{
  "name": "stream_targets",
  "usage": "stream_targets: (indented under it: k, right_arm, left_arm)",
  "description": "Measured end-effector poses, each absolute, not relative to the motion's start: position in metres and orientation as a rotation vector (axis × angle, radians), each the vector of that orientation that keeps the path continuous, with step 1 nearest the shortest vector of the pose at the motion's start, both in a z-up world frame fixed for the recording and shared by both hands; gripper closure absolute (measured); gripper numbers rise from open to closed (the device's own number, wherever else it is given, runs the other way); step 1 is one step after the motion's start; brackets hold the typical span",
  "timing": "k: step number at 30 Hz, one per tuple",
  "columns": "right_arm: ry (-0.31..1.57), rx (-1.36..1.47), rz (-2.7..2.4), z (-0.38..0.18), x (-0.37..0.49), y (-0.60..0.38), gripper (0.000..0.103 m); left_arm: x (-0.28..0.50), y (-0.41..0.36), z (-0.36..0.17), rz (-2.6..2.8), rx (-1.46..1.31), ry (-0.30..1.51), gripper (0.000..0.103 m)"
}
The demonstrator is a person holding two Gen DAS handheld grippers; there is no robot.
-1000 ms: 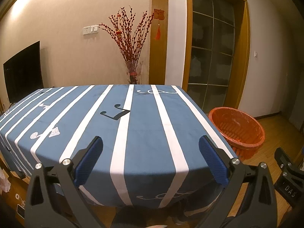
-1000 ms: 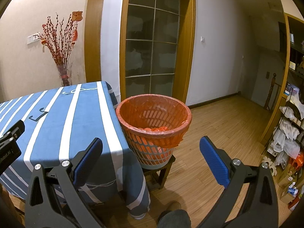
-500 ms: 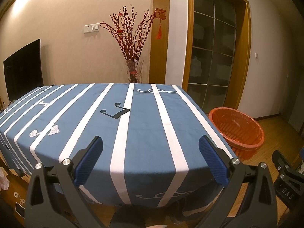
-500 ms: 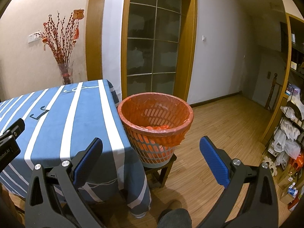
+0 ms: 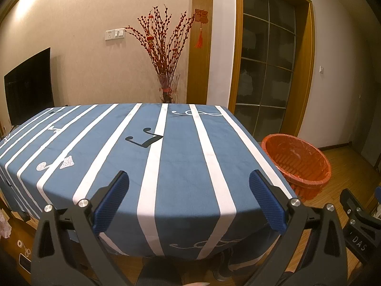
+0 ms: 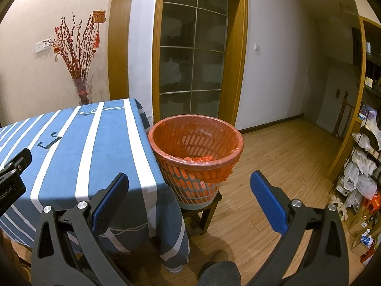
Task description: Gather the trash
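Note:
A grey slotted waste basket point(image 6: 197, 152) lined with an orange bag stands on a low stool at the table's right end; crumpled orange trash lies inside. It also shows in the left wrist view point(image 5: 297, 164). My left gripper point(image 5: 189, 186) is open and empty, held above the near edge of the table with the blue and white striped cloth point(image 5: 181, 157). My right gripper point(image 6: 189, 186) is open and empty, held in front of the basket and above the floor. No loose trash shows on the cloth.
A vase of red branches point(image 5: 166, 76) stands behind the table. A dark TV point(image 5: 28, 88) is at the far left. A glass door point(image 6: 193, 64) is behind the basket. Cluttered shelves point(image 6: 364, 166) line the right wall. Wooden floor point(image 6: 285, 162) lies right of the basket.
Both grippers have risen slightly and drawn back a little; the table and basket sit a bit lower in view. Both stay open and empty.

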State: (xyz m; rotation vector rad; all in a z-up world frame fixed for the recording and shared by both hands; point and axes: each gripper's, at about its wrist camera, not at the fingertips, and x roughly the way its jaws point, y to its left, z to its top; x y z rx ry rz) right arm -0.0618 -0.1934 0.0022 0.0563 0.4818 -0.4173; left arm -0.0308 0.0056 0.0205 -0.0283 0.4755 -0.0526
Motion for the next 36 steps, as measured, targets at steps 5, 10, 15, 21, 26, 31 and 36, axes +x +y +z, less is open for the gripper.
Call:
stream_targets:
  k: [5, 10, 15, 21, 26, 31, 36]
  right_arm:
    - [0.482, 0.056, -0.417, 0.0022, -0.0618, -0.1936, 0.003]
    - [0.482, 0.056, -0.417, 0.0022, -0.0617, -0.1938, 0.003]
    - [0.484, 0.057, -0.417, 0.0025, -0.0614, -0.1938, 0.003]
    - [0.485, 0.057, -0.417, 0.0015, -0.0621, -0.1930, 0.003]
    - [0.486, 0.058, -0.417, 0.0017, -0.0619, -0.1929, 0.003]
    - [0.486, 0.058, -0.417, 0.0019, -0.0617, -0.1933, 0.003]
    - [0.486, 0.058, -0.417, 0.0022, -0.0615, -0.1932, 0.003]
  left_arm:
    - [-0.0309, 0.0056, 0.0205, -0.052, -0.028, 0.476, 0.004]
    - [-0.0307, 0.0057, 0.0207, -0.052, -0.028, 0.476, 0.004]
    - [-0.0308, 0.0051, 0.0194, -0.051, -0.029, 0.478, 0.004]
    - [-0.0329, 0.0033, 0.0159, -0.050, -0.028, 0.482, 0.004]
    - [-0.0316, 0.0032, 0.0155, -0.052, -0.027, 0.486, 0.004]
    - [-0.0315, 0.0032, 0.0156, -0.052, -0.028, 0.487, 0.004]
    - [-0.0302, 0.0040, 0.0155, -0.052, -0.028, 0.489, 0.004]
